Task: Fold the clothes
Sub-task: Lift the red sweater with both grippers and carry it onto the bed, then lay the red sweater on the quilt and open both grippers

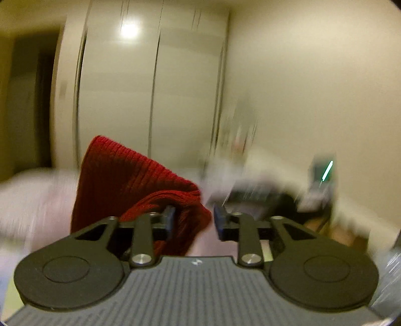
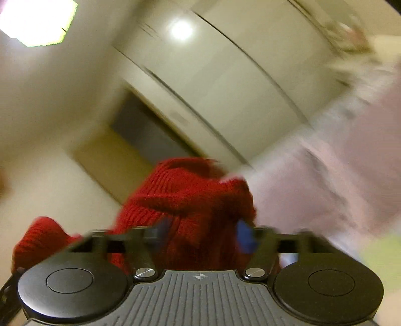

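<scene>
A dark red ribbed knit garment (image 1: 120, 175) hangs in the air in the left wrist view. My left gripper (image 1: 194, 220) has its jaws apart, and a fold of the knit drapes over its left pad (image 1: 170, 217). In the right wrist view the red knit (image 2: 190, 198) bunches between the spread blue pads (image 2: 245, 237) of my right gripper (image 2: 203, 235). Both views are blurred by motion. Whether either gripper pinches the cloth is unclear.
A pale pink bed cover (image 1: 32, 200) lies at the left and also shows in the right wrist view (image 2: 338, 175). A white wardrobe (image 1: 150, 87) stands behind. A dark desk with clutter (image 1: 300, 195) is at the right. A ceiling lamp (image 2: 35, 20) shines above.
</scene>
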{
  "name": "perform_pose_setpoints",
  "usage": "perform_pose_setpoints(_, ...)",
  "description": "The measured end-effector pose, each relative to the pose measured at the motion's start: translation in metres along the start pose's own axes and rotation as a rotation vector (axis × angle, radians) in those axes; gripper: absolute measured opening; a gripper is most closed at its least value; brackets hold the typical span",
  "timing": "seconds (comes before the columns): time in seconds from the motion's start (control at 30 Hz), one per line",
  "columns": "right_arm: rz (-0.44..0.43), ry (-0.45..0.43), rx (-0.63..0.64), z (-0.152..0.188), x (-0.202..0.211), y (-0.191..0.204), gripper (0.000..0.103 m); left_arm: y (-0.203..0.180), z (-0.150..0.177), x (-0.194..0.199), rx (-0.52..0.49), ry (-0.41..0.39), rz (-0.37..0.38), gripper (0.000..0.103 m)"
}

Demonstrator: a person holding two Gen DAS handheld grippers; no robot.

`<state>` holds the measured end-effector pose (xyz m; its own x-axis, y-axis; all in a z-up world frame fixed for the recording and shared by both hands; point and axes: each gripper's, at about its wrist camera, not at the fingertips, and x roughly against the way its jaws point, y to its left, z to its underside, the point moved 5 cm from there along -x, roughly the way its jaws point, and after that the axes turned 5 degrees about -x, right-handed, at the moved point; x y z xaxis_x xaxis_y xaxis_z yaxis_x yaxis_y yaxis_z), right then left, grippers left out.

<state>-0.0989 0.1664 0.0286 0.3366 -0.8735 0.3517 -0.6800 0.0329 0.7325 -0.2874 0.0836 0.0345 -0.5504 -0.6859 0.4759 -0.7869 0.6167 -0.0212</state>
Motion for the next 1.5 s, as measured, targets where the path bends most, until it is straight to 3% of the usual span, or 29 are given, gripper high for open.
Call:
perform_pose_setpoints(0.07, 0.119, 0.053, -0.001, 0.038, 0.004, -0.023, 0.068, 0.006, 0.065, -0.015, 0.062, 0.198, -0.035, 0.026)
perform_pose_setpoints(0.17, 0.238, 0.169, -0.039, 0.095, 0.021, -0.06, 0.068, 0.016, 0.139, -0.008, 0.198, 0.338, -0.012, 0.025)
perform_pose_setpoints(0.27, 0.338, 0.289, 0.016, 0.125, 0.019, -0.094, 0.068, 0.023, 0.19, 0.009, 0.236, 0.438, -0.085, 0.025)
perform_pose_setpoints(0.33, 0.377, 0.348, 0.079, 0.154, 0.024, -0.097, 0.068, 0.036, 0.201, 0.025, 0.238, 0.444, -0.138, 0.025)
perform_pose_setpoints(0.47, 0.367, 0.435, 0.242, 0.194, 0.03, -0.082, 0.068, 0.046, 0.201, 0.047, 0.251, 0.447, -0.232, 0.028)
perform_pose_setpoints(0.6, 0.359, 0.499, 0.369, 0.24, 0.047, -0.07, 0.068, 0.042, 0.222, 0.065, 0.246, 0.481, -0.312, 0.032)
perform_pose_setpoints(0.83, 0.382, 0.572, 0.443, 0.304, 0.096, -0.074, 0.068, 0.017, 0.264, 0.096, 0.239, 0.619, -0.421, 0.034)
perform_pose_setpoints(1.0, 0.39, 0.623, 0.459, 0.338, 0.113, -0.069, 0.068, 0.002, 0.286, 0.123, 0.248, 0.639, -0.467, 0.035)
perform_pose_setpoints(1.2, 0.367, 0.648, 0.483, 0.361, 0.134, -0.067, 0.068, -0.008, 0.292, 0.145, 0.258, 0.615, -0.488, 0.035)
perform_pose_setpoints(1.5, 0.352, 0.597, 0.518, 0.347, 0.133, -0.059, 0.068, -0.001, 0.28, 0.149, 0.251, 0.577, -0.495, 0.04)
